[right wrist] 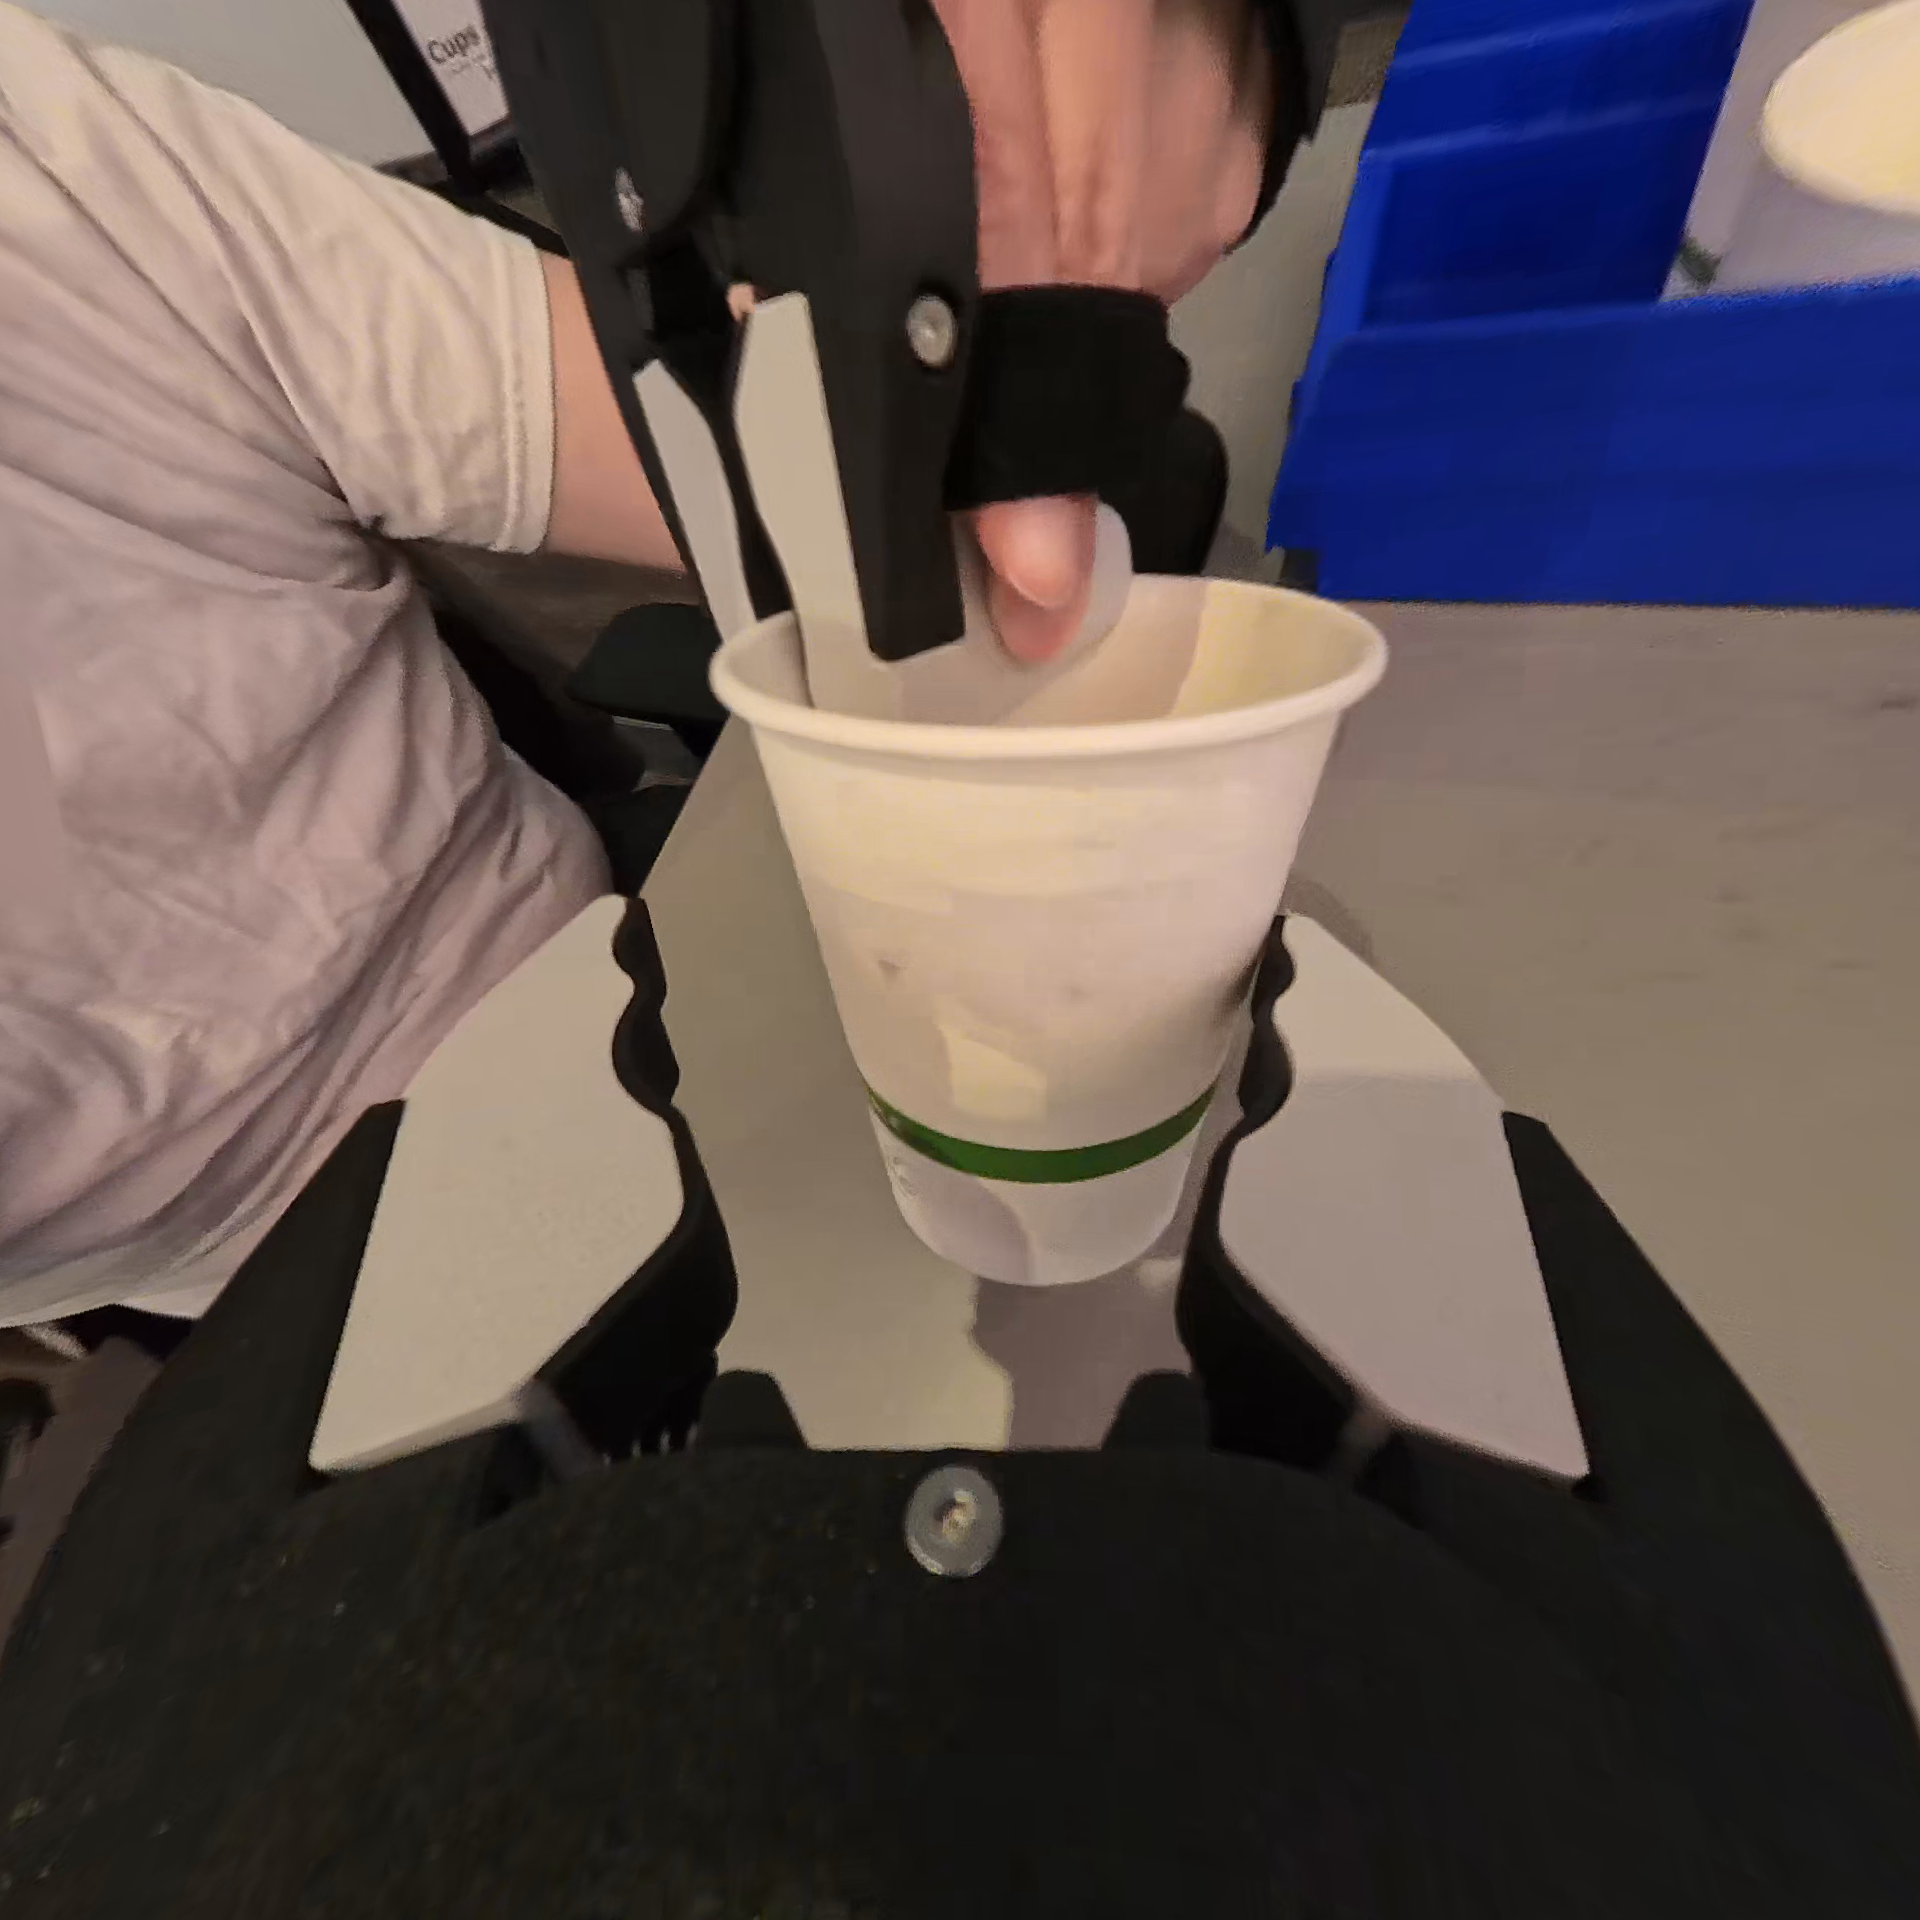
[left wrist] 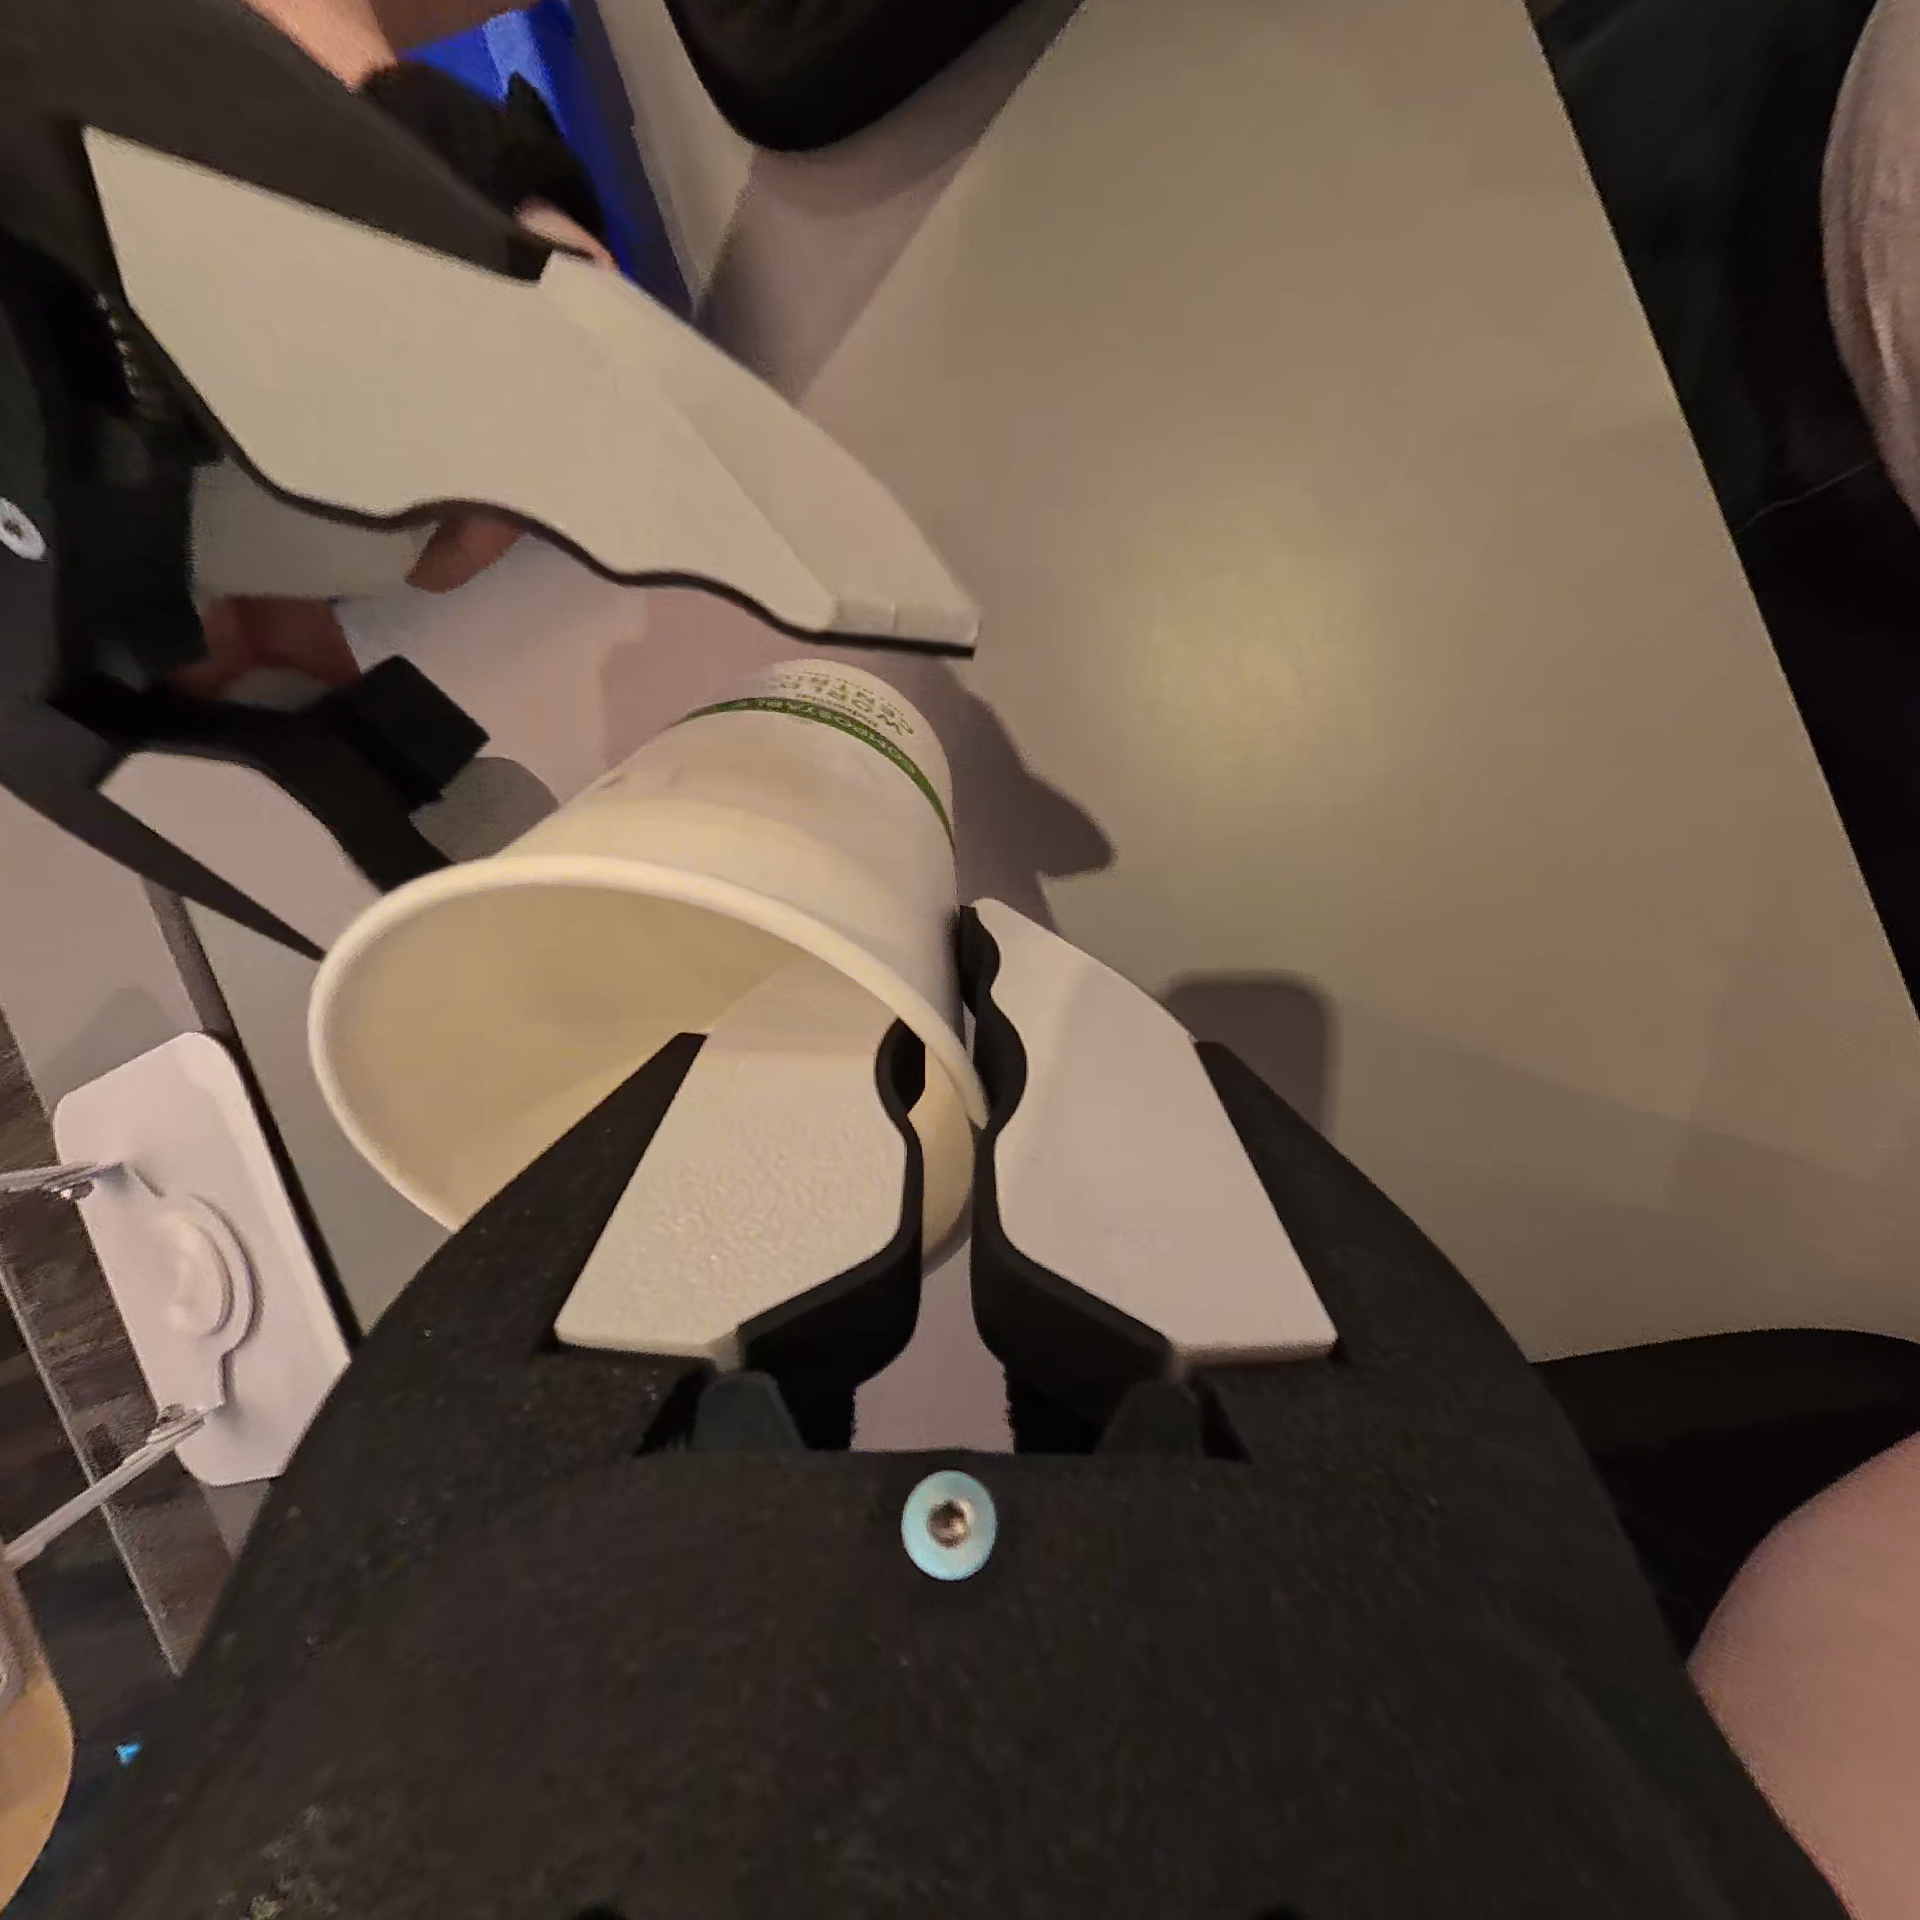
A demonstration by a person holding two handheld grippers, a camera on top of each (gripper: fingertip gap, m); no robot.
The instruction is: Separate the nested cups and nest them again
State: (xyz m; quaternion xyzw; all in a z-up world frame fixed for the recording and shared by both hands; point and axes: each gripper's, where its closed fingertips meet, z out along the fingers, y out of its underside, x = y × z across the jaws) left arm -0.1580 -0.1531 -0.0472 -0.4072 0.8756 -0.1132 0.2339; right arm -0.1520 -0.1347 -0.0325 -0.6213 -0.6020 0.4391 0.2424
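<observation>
The left gripper [left wrist: 940, 1049] had its fingers pinched narrow on the rim of a white paper cup [left wrist: 665, 935] with a green band near its base: one finger lay inside the mouth, the other outside against the wall. The cup hung off the grey table [left wrist: 1351, 623], held by that rim grip alone; its tilt differed between the two views.

The right gripper [right wrist: 956, 1039] had its fingers spread wide, one on each side of the lower half of the cup [right wrist: 1039, 935]. The finger on the right side of the right wrist view lay against the cup wall or just beside it; the other stood well apart, with bare table showing between. It was therefore not gripping the cup.

Whether the held cup was a single one or a nested pair could not be told for sure: only one rim showed plainly in either view. A second cup [right wrist: 1839, 135] of the same pale kind showed at the upper right corner of the right wrist view, beyond a blue bin [right wrist: 1558, 416] near the far edge of the table; what it rested on was out of sight.

If that far cup was the partner, separation looked done and re-nesting was left. If the pair was in hand, the wide fingers looked poised to close on the lower body and pull the outer cup off, leaving both steps to do.
</observation>
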